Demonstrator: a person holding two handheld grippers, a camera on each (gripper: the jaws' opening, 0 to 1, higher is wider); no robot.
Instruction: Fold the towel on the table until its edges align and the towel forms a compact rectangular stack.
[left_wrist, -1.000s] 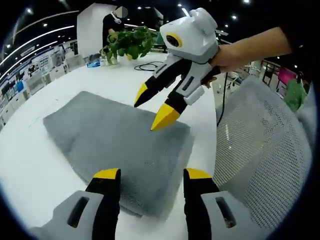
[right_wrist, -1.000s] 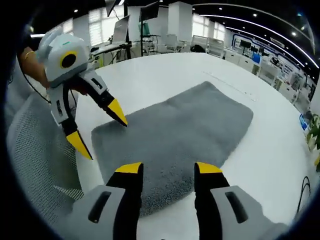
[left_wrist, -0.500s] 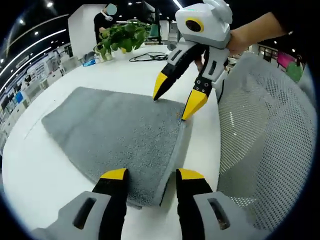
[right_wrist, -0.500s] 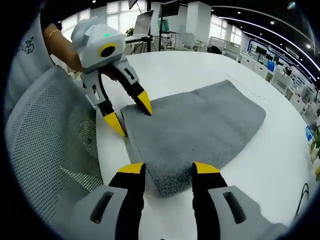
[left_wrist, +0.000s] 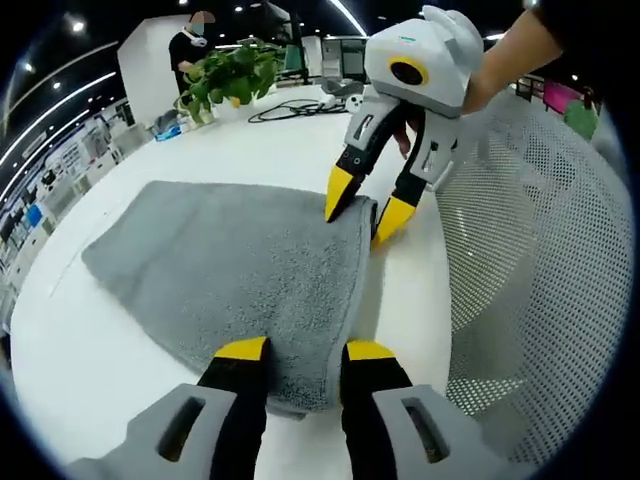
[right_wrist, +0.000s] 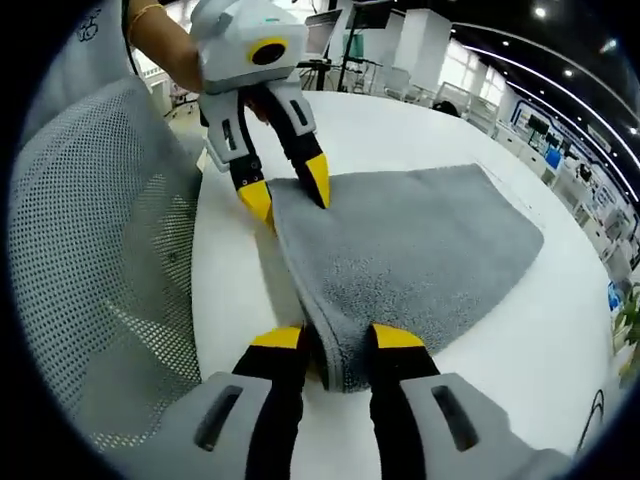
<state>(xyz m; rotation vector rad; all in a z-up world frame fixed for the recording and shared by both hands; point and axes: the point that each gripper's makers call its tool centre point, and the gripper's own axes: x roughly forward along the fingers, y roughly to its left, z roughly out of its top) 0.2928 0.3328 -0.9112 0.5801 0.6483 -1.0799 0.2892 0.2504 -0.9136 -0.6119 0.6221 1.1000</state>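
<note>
Left gripper view gives us the grey towel (left_wrist: 230, 270) spread flat on the white table (left_wrist: 70, 360), its near corner lying between the yellow-tipped jaws of the left gripper (left_wrist: 306, 352). Those jaws stand close together on either side of the cloth's edge, and we take them to be gripping the towel, though we cannot quite see the pads pressing in. Farther along the same edge, the right gripper (left_wrist: 365, 210) comes in from the upper right, held by a hand (left_wrist: 500, 60), with one tip on top of the towel's far corner and the other just beside the edge. At the far end of the table we see a leafy green plant (left_wrist: 230, 75) and a black cable (left_wrist: 285, 108), and a white mesh chair back (left_wrist: 540, 260) stands to the right of the table. Right gripper view shows us the same edge from the other end: the right gripper (right_wrist: 337, 338) has its jaws nearly closed around the raised corner of the towel (right_wrist: 420, 250), while the left gripper (right_wrist: 288, 195) pinches the corner at the far end of that edge, with the mesh chair back (right_wrist: 90, 270) on the left.
</note>
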